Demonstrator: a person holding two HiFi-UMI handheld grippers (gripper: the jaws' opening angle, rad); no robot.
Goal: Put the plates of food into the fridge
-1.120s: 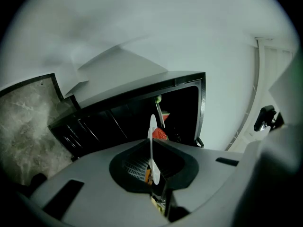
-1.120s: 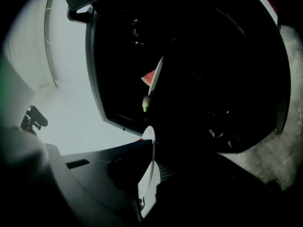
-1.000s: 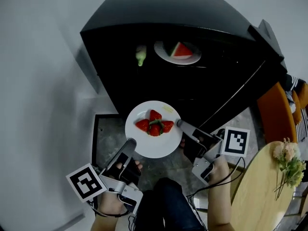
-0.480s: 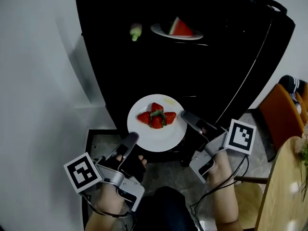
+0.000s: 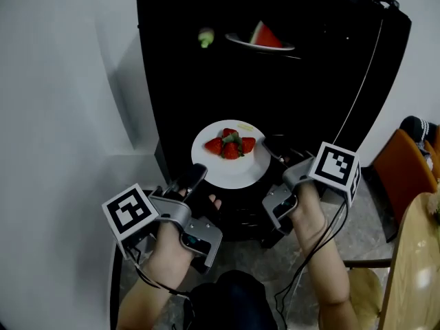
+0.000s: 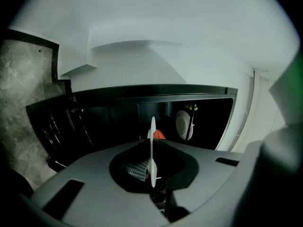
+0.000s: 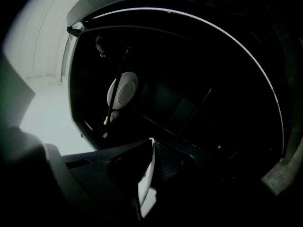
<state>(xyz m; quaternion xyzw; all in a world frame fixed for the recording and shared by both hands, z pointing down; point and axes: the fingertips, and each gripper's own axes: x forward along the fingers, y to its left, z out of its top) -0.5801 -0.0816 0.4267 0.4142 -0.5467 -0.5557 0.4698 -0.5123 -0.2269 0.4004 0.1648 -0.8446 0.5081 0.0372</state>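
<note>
Pinching round white strawberry plate (image 5: 231,173) at opposite rims, left gripper (image 5: 196,176) and right gripper (image 5: 270,144) both clamped; black fridge (image 5: 309,81) directly beyond plate.

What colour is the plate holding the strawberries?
White; the plate shows best in the head view.

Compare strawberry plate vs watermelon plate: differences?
The strawberry plate is gripped at its rim by the left gripper and right gripper, in front of the fridge; the watermelon plate rests on a shelf inside. The strawberry plate carries several strawberries, the watermelon plate one watermelon slice. Both are white, round.
</note>
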